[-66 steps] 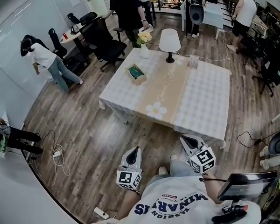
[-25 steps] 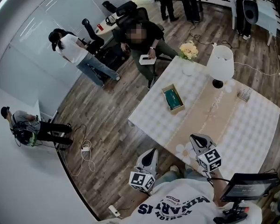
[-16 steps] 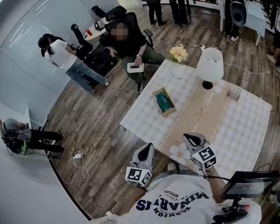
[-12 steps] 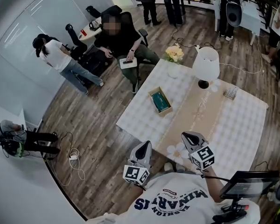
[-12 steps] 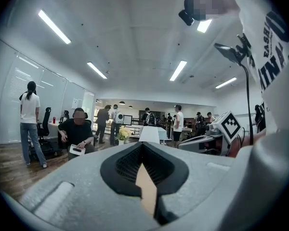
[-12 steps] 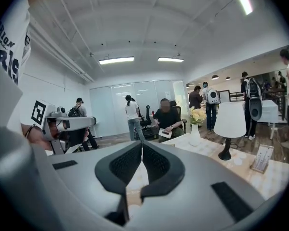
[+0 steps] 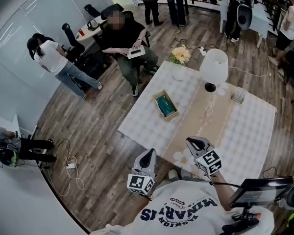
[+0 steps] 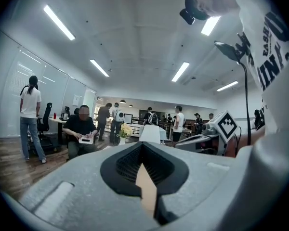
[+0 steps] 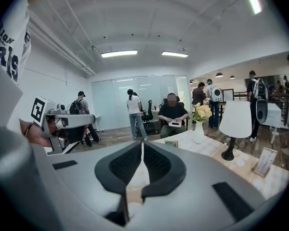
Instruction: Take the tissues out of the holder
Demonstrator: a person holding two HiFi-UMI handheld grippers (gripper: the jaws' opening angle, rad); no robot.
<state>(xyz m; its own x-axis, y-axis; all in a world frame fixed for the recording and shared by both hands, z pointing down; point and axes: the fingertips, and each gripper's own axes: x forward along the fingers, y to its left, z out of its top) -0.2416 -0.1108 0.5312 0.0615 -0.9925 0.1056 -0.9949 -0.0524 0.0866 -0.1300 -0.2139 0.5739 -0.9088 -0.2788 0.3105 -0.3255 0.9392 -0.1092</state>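
Observation:
The tissue holder (image 7: 165, 105) is a small wooden box with a green tissue pack in it. It stands on the left part of the white checked table (image 7: 147, 119), and it shows small and far off as the tissue holder (image 9: 171, 143) in the right gripper view. My left gripper (image 7: 150, 152) hangs shut over the floor, short of the table's near edge. My right gripper (image 7: 191, 141) is shut and empty above the near end of the beige runner (image 7: 206, 114). Both are well short of the holder. The jaws of the left gripper (image 8: 142, 146) and the right gripper (image 9: 142, 145) meet at their tips.
A white lamp (image 7: 213, 66), a vase of yellow flowers (image 7: 179, 58) and a small card stand (image 7: 238, 96) sit at the table's far side. A seated person (image 7: 126, 39) is just beyond the far left corner. Other people stand about, and cables (image 7: 71, 169) lie on the wooden floor.
The view has swung, so the table and holder now sit more to the left and nearer the middle. A seated person has come into view. Both grippers stay shut, close to my body.

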